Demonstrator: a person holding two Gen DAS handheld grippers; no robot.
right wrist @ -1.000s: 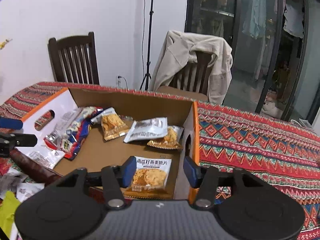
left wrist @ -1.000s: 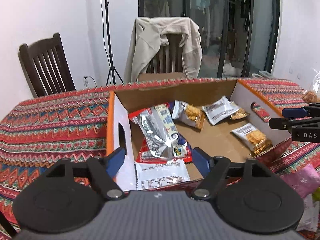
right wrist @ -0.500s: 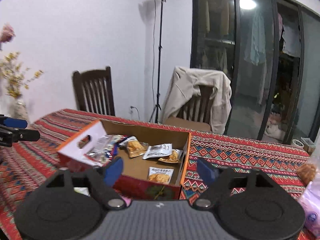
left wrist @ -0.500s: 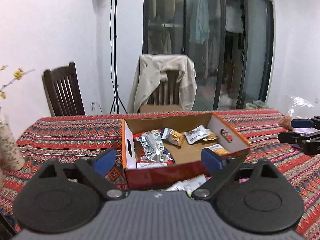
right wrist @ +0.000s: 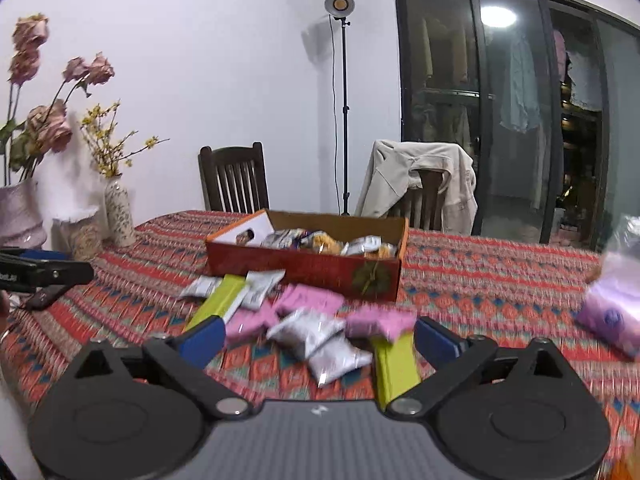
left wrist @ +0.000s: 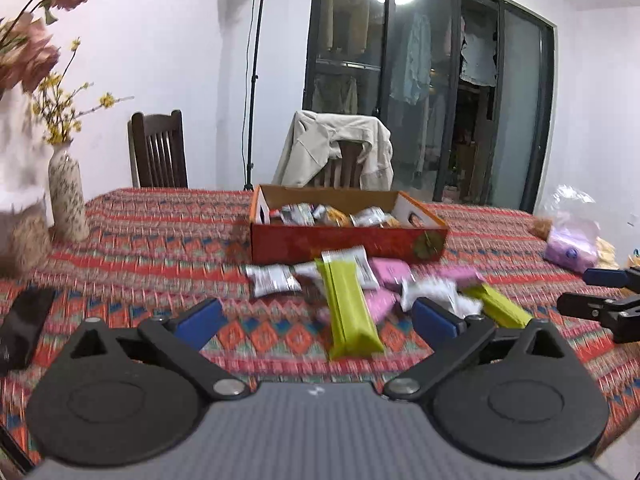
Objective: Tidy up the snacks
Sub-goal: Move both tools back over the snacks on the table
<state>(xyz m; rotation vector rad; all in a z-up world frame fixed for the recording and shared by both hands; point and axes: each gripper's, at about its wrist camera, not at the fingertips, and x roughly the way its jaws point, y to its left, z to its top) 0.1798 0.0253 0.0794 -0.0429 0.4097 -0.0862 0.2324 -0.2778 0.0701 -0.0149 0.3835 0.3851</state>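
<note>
A red cardboard box (left wrist: pixel 348 242) holding several snack packets stands on the patterned tablecloth; it also shows in the right wrist view (right wrist: pixel 304 266). In front of it lie loose snacks: a lime-green pack (left wrist: pixel 350 316), pink packs (right wrist: pixel 312 300), silver packets (right wrist: pixel 320 340) and a second green pack (right wrist: pixel 394 364). My left gripper (left wrist: pixel 316 322) is open and empty, held back from the pile. My right gripper (right wrist: pixel 316 340) is open and empty above the near snacks. Each gripper shows at the edge of the other's view.
Vases with flowers (left wrist: pixel 66 196) stand at the table's left. A black object (left wrist: pixel 22 328) lies near the left edge. Plastic bags with a purple pack (left wrist: pixel 570 242) sit at the right. Two chairs (right wrist: pixel 236 178) and a lamp stand are behind the table.
Both grippers have pulled back and up from over the box to the table's near side. The loose snack pile in front of the box has come into view.
</note>
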